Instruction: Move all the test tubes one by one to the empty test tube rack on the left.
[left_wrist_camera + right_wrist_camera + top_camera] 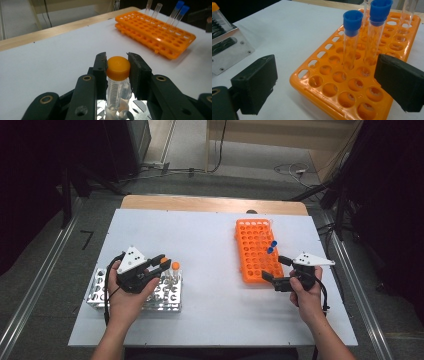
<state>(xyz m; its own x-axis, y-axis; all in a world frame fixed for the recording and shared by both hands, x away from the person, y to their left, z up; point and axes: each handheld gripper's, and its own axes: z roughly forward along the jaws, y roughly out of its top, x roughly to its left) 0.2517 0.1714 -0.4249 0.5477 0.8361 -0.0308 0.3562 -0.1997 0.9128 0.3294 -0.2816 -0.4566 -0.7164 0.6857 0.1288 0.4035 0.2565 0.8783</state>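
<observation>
Left gripper [117, 65] clamped orange-capped tube [117, 77] standing in metal rack [100, 290]. Right gripper [324, 85] gaped wide, empty, before orange rack [352, 92] holding two blue-capped tubes [352, 37].

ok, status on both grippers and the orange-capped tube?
Left gripper shut on orange-capped tube, upright in metal rack. Right gripper open before orange rack. Nothing obstructing.

An orange-capped tube [117, 75] is stood upright in the metal rack [100, 292], at the rack's right end. It is clear plastic with printed graduation marks, and its cap is pinched from both sides between the pads of the left gripper [117, 65].
</observation>
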